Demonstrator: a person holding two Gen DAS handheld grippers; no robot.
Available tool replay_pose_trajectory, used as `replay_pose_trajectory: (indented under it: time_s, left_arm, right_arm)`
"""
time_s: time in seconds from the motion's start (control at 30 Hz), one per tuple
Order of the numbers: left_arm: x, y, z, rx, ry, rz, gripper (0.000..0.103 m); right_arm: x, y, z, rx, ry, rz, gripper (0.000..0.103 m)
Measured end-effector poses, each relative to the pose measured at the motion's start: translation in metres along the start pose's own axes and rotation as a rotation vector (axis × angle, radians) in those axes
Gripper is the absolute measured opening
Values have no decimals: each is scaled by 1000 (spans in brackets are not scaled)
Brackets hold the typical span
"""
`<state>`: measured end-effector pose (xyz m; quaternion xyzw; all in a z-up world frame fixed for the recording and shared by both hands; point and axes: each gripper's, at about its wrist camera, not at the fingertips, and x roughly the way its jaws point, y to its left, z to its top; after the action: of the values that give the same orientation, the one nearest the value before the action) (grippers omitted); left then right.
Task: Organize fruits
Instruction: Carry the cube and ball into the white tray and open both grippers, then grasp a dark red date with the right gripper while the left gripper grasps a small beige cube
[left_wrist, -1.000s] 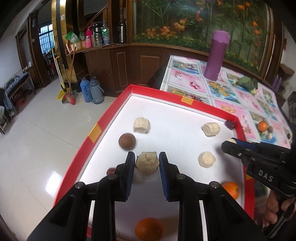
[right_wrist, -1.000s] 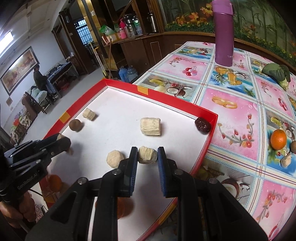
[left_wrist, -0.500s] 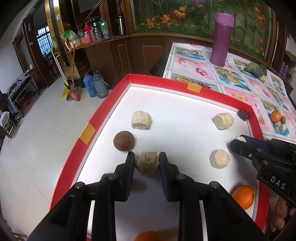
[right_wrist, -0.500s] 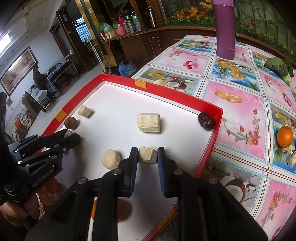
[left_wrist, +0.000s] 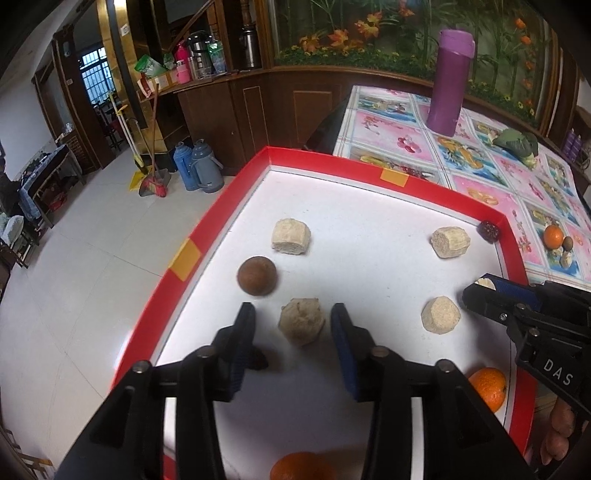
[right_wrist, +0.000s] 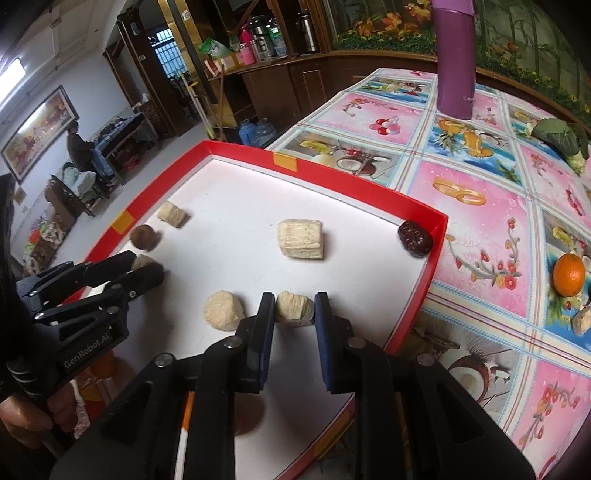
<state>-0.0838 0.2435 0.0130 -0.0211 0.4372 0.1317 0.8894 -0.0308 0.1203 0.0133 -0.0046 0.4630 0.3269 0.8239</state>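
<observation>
Left tongs (left_wrist: 293, 325) opening, jaws standing clear on both sides of a rough beige lump (left_wrist: 301, 320) that rests on the white floor of the red tray (left_wrist: 218, 221). Right tongs (right_wrist: 294, 308) narrow, pads pressed on a pale ridged chunk (right_wrist: 294, 308) near the tray's right wall. Elsewhere in the tray: brown ball (left_wrist: 256, 275), beige block (left_wrist: 291, 236), two more pale pieces, dark date (right_wrist: 414, 239) in the far corner, oranges at the near edge. Tray on a flowered desk (right_wrist: 491, 221) beside a purple flask (left_wrist: 450, 81).

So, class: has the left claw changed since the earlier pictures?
Yes. The left claw is opening; its fingers now stand clear of the beige chunk on the red tray.
</observation>
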Motion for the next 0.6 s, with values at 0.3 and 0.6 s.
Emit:
replay_pose_trajectory:
  time_s: [0.3, 0.6]
  left_arm:
    - [-24, 1, 4, -30, -51, -5, 52]
    - [-45, -32, 3, 28, -81, -58, 54]
  right_arm:
    - [-29, -5, -2, 18, -89, 22, 26]
    - [-67, -44, -19, 93, -142, -36, 26]
